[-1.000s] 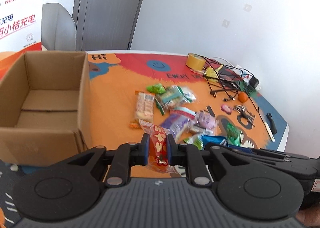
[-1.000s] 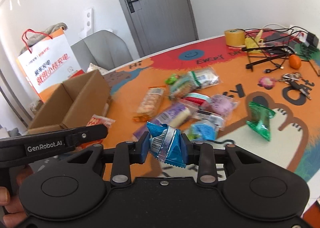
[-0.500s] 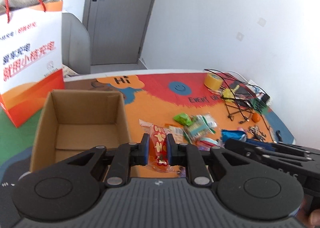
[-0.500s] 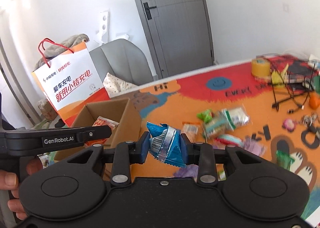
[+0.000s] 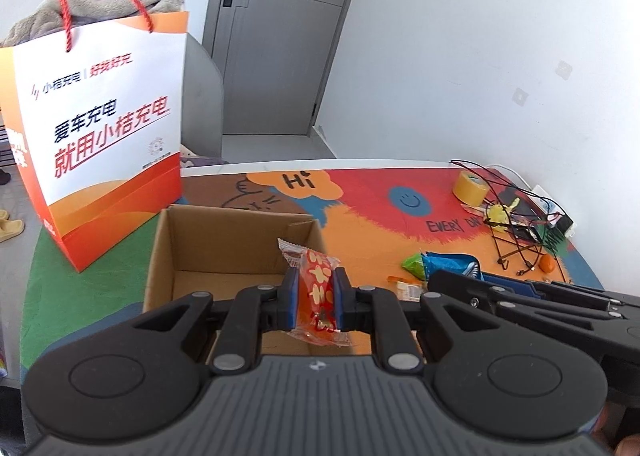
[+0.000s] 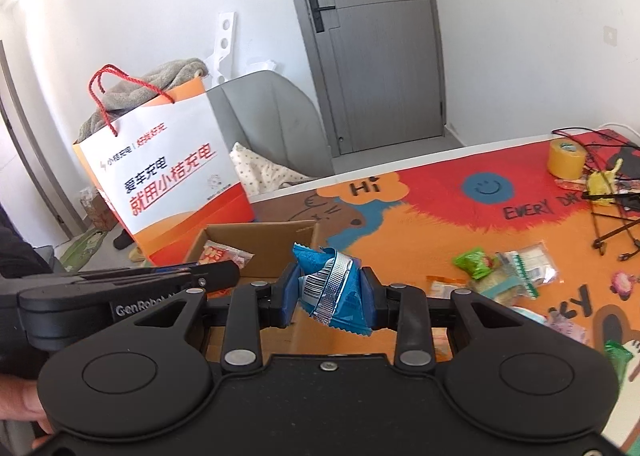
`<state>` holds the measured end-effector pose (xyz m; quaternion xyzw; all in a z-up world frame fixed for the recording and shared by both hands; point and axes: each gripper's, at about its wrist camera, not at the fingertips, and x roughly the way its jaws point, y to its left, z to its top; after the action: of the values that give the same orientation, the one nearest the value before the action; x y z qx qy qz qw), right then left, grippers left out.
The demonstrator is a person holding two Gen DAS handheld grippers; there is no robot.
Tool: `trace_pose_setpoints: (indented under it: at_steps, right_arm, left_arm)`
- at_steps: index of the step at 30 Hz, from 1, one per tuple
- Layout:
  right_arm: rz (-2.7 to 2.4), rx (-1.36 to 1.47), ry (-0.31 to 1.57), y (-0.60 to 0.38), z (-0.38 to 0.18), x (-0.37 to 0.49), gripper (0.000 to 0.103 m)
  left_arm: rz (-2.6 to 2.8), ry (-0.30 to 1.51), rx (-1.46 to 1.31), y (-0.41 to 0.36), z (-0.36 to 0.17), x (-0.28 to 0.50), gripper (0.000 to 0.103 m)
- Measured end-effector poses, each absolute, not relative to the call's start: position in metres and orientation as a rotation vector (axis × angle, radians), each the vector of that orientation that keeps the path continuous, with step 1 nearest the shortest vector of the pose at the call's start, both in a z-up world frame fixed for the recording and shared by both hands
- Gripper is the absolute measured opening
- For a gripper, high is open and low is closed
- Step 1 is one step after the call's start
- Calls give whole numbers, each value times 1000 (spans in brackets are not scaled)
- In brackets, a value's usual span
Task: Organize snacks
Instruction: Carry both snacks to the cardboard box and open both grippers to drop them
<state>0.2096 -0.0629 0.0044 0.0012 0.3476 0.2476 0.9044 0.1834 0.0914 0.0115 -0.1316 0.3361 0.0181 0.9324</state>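
My left gripper (image 5: pixel 315 298) is shut on a red snack packet with yellow flowers (image 5: pixel 316 288) and holds it above the near right part of an open cardboard box (image 5: pixel 208 240). My right gripper (image 6: pixel 330 292) is shut on a blue foil snack packet (image 6: pixel 334 290), just right of the box (image 6: pixel 280 240). In the right wrist view the left gripper's red packet (image 6: pixel 220 256) shows over the box. More snack packets (image 6: pixel 504 272) lie on the orange mat to the right.
An orange and white paper bag (image 5: pixel 100 127) with a grey towel stands behind the box on the left. A yellow tape roll (image 5: pixel 468 185), black cables (image 5: pixel 516 215) and a small orange ball (image 5: pixel 546 264) lie at the far right. A grey chair (image 6: pixel 272 123) stands beyond the table.
Both grippers have risen and moved left, from over the snack pile toward the box. Each still holds its packet.
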Motion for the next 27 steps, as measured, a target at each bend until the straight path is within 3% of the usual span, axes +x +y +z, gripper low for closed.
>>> trace_pose_setpoints:
  at_steps: [18, 27]
  right_arm:
    - [581, 54, 832, 0, -37, 257, 33]
    - [612, 78, 886, 20, -57, 268, 34]
  left_arm:
    - [104, 724, -331, 158, -33, 215, 17]
    - [176, 687, -342, 173, -28, 206, 22]
